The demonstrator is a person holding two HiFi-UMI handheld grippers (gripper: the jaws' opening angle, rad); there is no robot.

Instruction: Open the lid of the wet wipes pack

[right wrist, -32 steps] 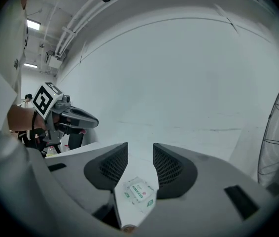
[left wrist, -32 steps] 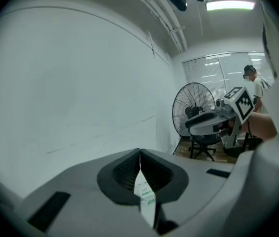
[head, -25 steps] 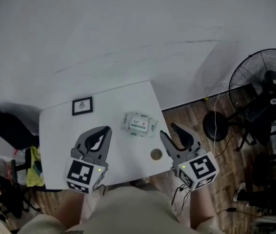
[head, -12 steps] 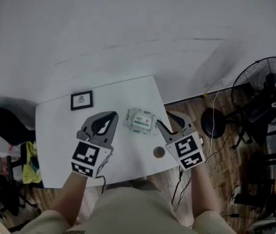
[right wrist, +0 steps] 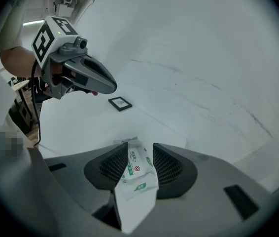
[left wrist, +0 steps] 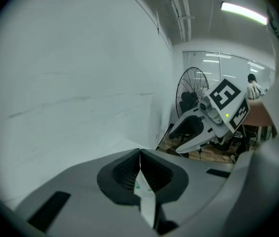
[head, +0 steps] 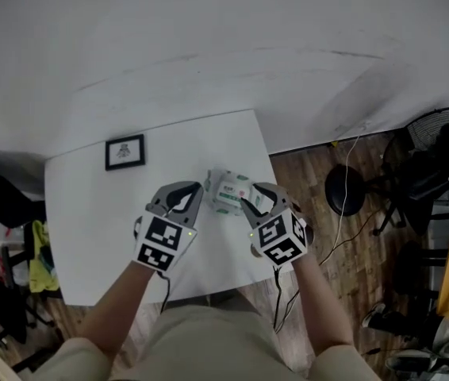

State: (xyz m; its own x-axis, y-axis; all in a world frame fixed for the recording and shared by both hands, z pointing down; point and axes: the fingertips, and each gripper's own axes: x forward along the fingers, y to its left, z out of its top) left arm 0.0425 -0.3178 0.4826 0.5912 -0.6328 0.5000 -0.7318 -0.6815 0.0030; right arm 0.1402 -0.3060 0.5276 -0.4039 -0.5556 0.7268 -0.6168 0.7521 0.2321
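Observation:
The wet wipes pack (head: 228, 193), white with green print, lies near the right edge of the white table (head: 97, 236). My left gripper (head: 197, 194) is at the pack's left end, shut on a thin edge of the pack (left wrist: 144, 194). From the other side my right gripper (head: 250, 202) grips the pack's right end, and the pack (right wrist: 137, 174) fills the gap between its pads. In the right gripper view the left gripper (right wrist: 87, 78) shows at upper left. In the left gripper view the right gripper (left wrist: 193, 132) shows at right. The lid is hidden.
A small black picture frame (head: 124, 152) lies at the table's far left corner and shows again as the frame (right wrist: 120, 103). Off the table to the right stand a black stool (head: 347, 190) and a floor fan (head: 447, 149) on wooden floor. A white wall rises behind the table.
Both grippers moved forward from the table's near edge to the pack and closed on its two ends. The round object near the right gripper is now covered.

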